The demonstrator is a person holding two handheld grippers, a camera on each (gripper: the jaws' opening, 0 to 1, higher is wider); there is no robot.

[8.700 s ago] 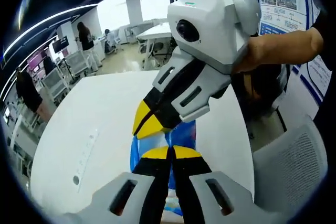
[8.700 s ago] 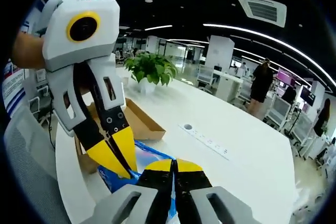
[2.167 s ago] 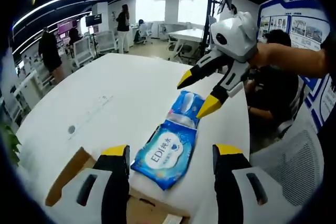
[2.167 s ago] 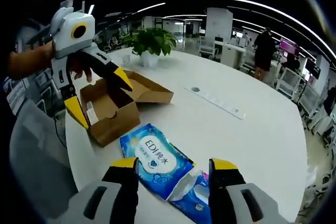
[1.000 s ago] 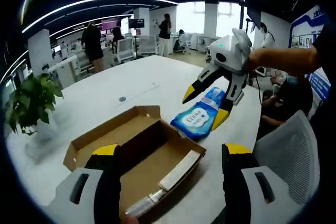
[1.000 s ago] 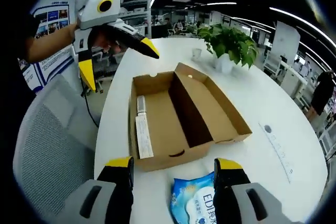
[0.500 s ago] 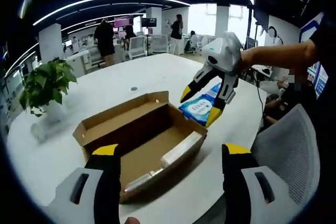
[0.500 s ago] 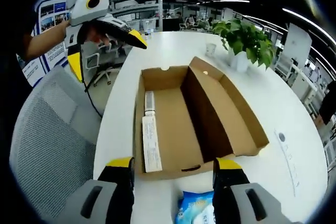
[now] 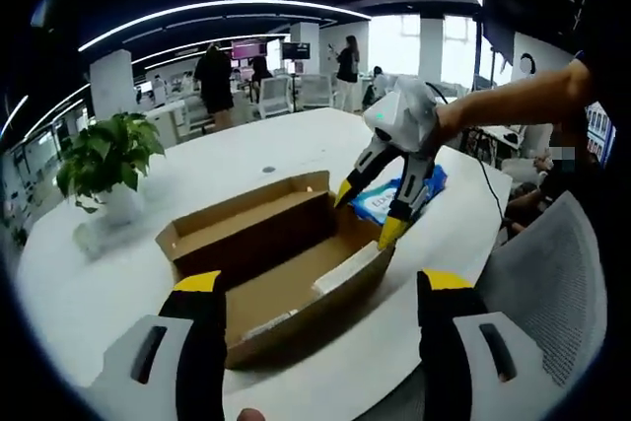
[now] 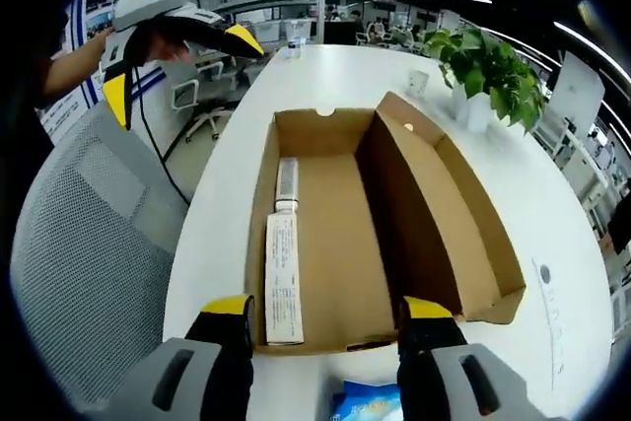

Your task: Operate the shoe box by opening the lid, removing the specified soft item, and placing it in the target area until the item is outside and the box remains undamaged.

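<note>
My left gripper (image 9: 314, 317) has its jaws wide apart, holding nothing, over the near end of the shoe box (image 9: 271, 263). My right gripper (image 10: 325, 337) is spread too and holds nothing; in the left gripper view it (image 9: 386, 206) hangs above the far end of the box with yellow tips parted. Box sits open on the white table (image 9: 118, 283), lid folded flat beside the tray. The soft item, a blue wipes pack (image 9: 404, 192), lies on the table just beyond the box, so it is already out. I judge it light, squashy and a bit slick in its film wrap; best pinched at an end seam or corner, not the puffy middle. The cardboard looks thin and would crease if squeezed at a wall.

The right gripper view looks straight down into the tray and shows a white tube (image 10: 286, 184) and a flat white carton (image 10: 282, 278) lying along one wall, only a sliver of the wipes pack (image 10: 367, 402) between my jaws, and the left gripper (image 10: 177, 61) raised off the table edge. The left gripper view gives the pack's place, a potted plant (image 9: 104, 160) and people far off
</note>
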